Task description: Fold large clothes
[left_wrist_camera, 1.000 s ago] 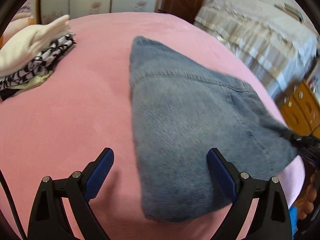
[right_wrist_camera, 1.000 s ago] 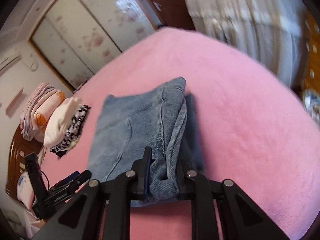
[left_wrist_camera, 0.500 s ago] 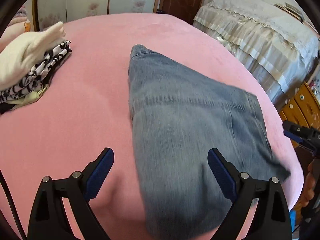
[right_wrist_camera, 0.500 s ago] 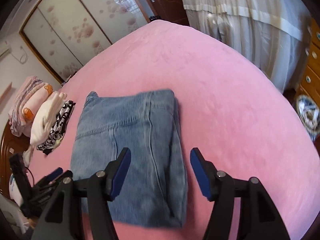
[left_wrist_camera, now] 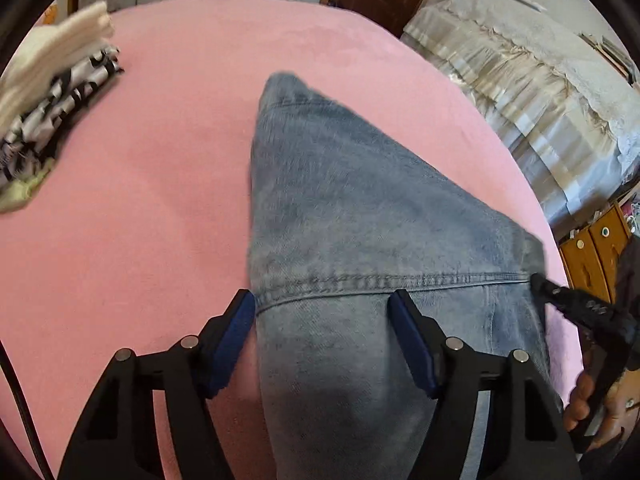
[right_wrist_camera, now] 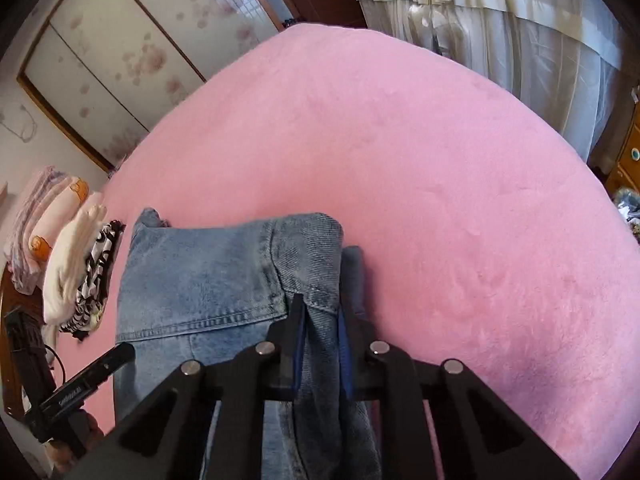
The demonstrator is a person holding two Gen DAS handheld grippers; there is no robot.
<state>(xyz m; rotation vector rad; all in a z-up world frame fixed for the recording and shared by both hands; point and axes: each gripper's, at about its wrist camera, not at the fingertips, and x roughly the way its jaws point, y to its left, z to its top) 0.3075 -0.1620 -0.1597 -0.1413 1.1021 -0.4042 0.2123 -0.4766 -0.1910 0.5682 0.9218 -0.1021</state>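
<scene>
both grippers are seen over the folded jeans (left_wrist_camera: 360, 216) on the pink bed (left_wrist_camera: 160, 184). right gripper (right_wrist_camera: 322, 354) is clamped on a bunched denim edge, its pads mostly hidden. left gripper (left_wrist_camera: 322, 340) is spread apart, straddling a seam; the jeans' near end is cut off.

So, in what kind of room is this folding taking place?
Most likely a bedroom: the folded blue denim jeans lie on a wide pink plush bed, beside a second bed with a cream lace cover and floral sliding wardrobe doors.
</scene>
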